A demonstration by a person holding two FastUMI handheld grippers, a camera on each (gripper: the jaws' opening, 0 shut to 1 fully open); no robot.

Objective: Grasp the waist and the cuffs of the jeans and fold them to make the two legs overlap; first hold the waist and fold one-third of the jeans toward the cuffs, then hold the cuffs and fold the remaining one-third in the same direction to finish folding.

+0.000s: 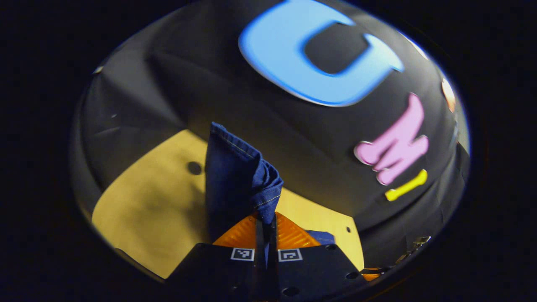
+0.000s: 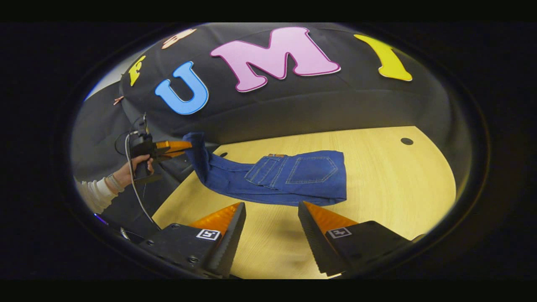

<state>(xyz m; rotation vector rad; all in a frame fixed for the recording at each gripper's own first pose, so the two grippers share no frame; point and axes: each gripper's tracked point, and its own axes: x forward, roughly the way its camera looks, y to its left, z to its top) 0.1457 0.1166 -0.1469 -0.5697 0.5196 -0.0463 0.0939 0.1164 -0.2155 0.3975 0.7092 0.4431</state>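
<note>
Jaws: left gripper (image 1: 266,228) clamped on the cuff end; right gripper (image 2: 272,228) spread, empty.
Table: pale wooden tabletop (image 2: 394,188), lower frame.
Jeans: dark blue denim jeans (image 2: 293,176), centre, waist flat, cuffs lifted upper left.

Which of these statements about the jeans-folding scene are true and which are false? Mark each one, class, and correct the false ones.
1. The left tongs are shut on denim of the jeans. True.
2. The right tongs grip the waist of the jeans. False: their fingers stand apart with nothing between them, above the bare wooden table.
3. The back pockets of the jeans face up. True.
4. The whole of the jeans lies flat on the table. False: the end held by the left tongs is lifted off it.
5. A hand with a white sleeve holds the left tongs. True.
</note>
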